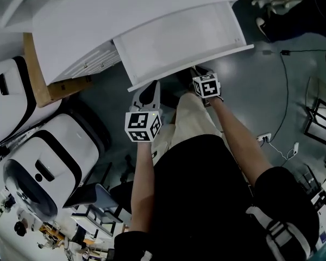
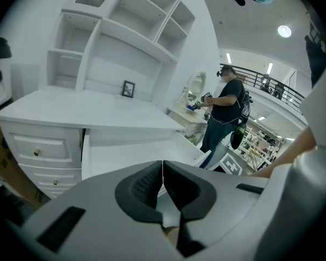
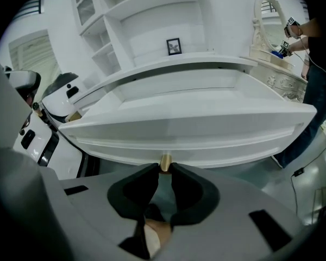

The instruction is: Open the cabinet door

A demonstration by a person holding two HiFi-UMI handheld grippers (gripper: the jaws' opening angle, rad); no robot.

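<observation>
A white desk carries a wide, shallow drawer [image 1: 179,37] that stands pulled out toward me. Its curved front [image 3: 206,129] has a small brass knob [image 3: 165,161] at the middle. My right gripper [image 3: 164,170] is shut on that knob, one dark pad on each side. From the head view the right gripper [image 1: 195,74] sits at the drawer's front edge. Beside it to the left, my left gripper [image 1: 146,95] hangs just below the drawer's corner. Its jaws [image 2: 162,173] are shut with nothing between them, pointing at the drawer's side [image 2: 130,156].
Two white-and-black machines [image 1: 43,167] stand at the left by a brown board [image 1: 38,75]. Small side drawers [image 2: 38,148] flank the desk, with shelves and a picture frame [image 3: 174,46] above. A person [image 2: 225,110] stands further back. Cables [image 1: 285,91] lie on the grey floor.
</observation>
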